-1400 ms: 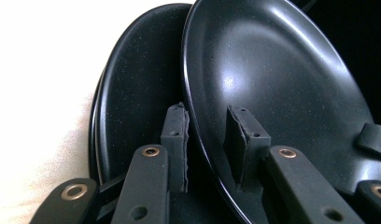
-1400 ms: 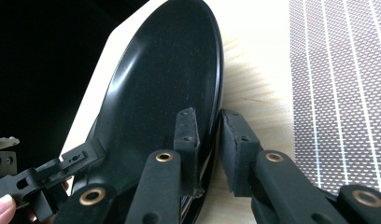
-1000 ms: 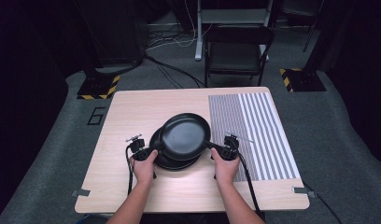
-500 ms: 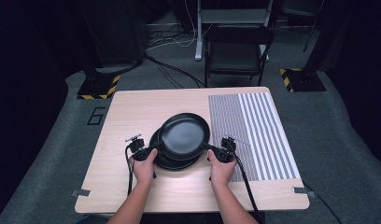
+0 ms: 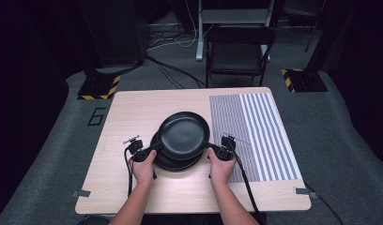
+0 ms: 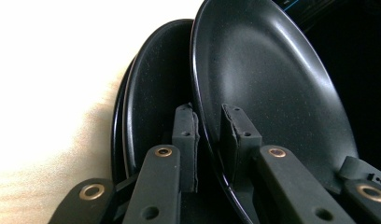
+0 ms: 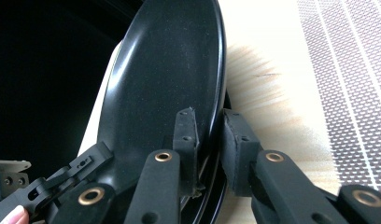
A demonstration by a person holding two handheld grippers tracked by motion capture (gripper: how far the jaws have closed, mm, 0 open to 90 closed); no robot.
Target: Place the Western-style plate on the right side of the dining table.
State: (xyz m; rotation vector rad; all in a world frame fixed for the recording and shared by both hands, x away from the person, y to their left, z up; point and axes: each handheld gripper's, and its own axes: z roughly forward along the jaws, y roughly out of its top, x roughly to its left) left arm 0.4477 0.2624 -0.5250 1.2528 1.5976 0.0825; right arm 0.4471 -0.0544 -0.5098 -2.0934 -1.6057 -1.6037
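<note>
Centre of frame: left gripper (image 5: 143, 153) and right gripper (image 5: 219, 150) each pinch opposite rims of the top pan (image 5: 184, 135) with their fingers, above stacked pans (image 5: 173, 161) on the counter (image 5: 133, 112).

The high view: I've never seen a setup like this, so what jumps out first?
A glossy black top plate is pinched at its opposite rims by the left gripper and the right gripper, above more black plates stacked mid-table. To the right, a grey striped mat covers the wooden table.
</note>
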